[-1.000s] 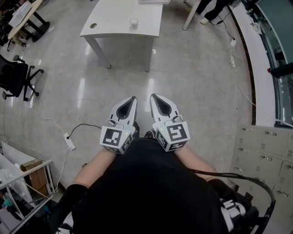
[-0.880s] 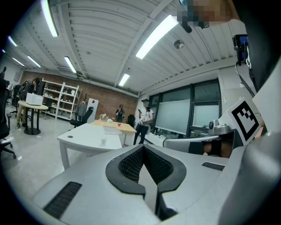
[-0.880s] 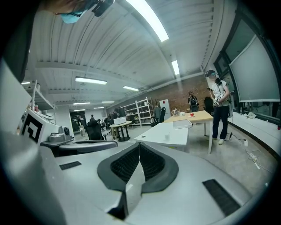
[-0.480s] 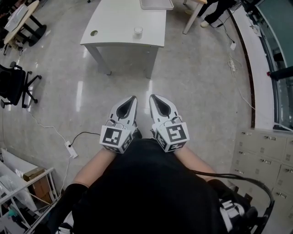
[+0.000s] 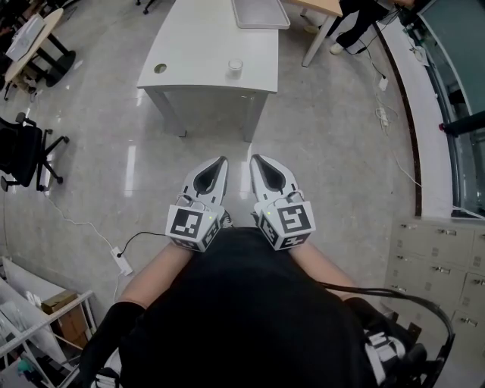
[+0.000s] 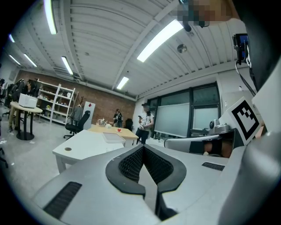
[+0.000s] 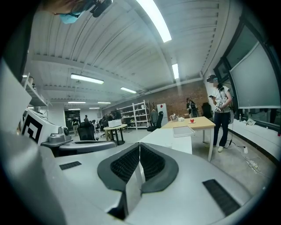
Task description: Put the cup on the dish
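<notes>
Approach step, nothing grasped. Left gripper (image 5: 220, 162) and right gripper (image 5: 255, 159): fingers pressed together, empty. Cup (image 5: 236, 67) stands on the white bench (image 5: 198, 51), well ahead. Next: close in, spread fingers, locate the dish

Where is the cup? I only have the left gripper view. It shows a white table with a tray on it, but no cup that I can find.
Observer: The head view shows a small cup standing on the white table, near its front edge, on the near side of the tray.
Operator: Is the other gripper carrying anything?
Observer: No. In its own view the right gripper has its jaws together with nothing between them.
Operator: How do the grippers stand relative to that table?
Observer: The head view shows the left gripper beside the right one, both over the floor and short of the table.
</notes>
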A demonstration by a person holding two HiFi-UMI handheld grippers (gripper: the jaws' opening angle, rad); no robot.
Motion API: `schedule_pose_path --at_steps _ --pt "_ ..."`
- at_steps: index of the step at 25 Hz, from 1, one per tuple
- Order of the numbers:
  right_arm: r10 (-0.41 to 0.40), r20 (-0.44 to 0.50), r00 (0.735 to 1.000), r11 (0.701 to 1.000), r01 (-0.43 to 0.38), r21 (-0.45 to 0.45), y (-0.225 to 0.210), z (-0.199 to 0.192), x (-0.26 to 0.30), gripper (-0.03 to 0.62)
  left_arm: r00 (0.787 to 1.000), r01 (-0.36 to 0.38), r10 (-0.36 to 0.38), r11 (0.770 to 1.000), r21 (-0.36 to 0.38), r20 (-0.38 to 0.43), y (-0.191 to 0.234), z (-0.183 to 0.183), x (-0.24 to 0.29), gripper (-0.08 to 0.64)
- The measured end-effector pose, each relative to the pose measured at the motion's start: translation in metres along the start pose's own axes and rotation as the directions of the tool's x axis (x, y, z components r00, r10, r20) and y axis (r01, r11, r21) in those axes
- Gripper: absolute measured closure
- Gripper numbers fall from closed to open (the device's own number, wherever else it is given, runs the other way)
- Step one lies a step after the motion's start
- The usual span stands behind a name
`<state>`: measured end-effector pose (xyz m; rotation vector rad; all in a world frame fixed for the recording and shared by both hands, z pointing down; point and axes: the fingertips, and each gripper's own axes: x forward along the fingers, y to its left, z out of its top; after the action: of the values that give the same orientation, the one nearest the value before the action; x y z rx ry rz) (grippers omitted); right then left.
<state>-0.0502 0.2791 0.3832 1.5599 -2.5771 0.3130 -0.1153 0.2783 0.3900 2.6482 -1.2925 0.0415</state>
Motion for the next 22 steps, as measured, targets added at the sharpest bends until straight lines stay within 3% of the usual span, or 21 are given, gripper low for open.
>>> schedule_pose_path --at_steps 7,22 --pt "-0.033 0.007 0.999 0.999 0.033 0.003 -0.003 0.005 0.009 0.578 1.0 0.004 -0.004 1.0 0.014 0.021 0.013 0.01 0.003 0.56" --pt "-0.015 0.02 1.0 0.999 0.015 -0.033 0.017 0.02 0.032 0.578 0.999 -0.011 0.011 1.0 0.01 0.046 0.043 0.022 -0.003 0.56"
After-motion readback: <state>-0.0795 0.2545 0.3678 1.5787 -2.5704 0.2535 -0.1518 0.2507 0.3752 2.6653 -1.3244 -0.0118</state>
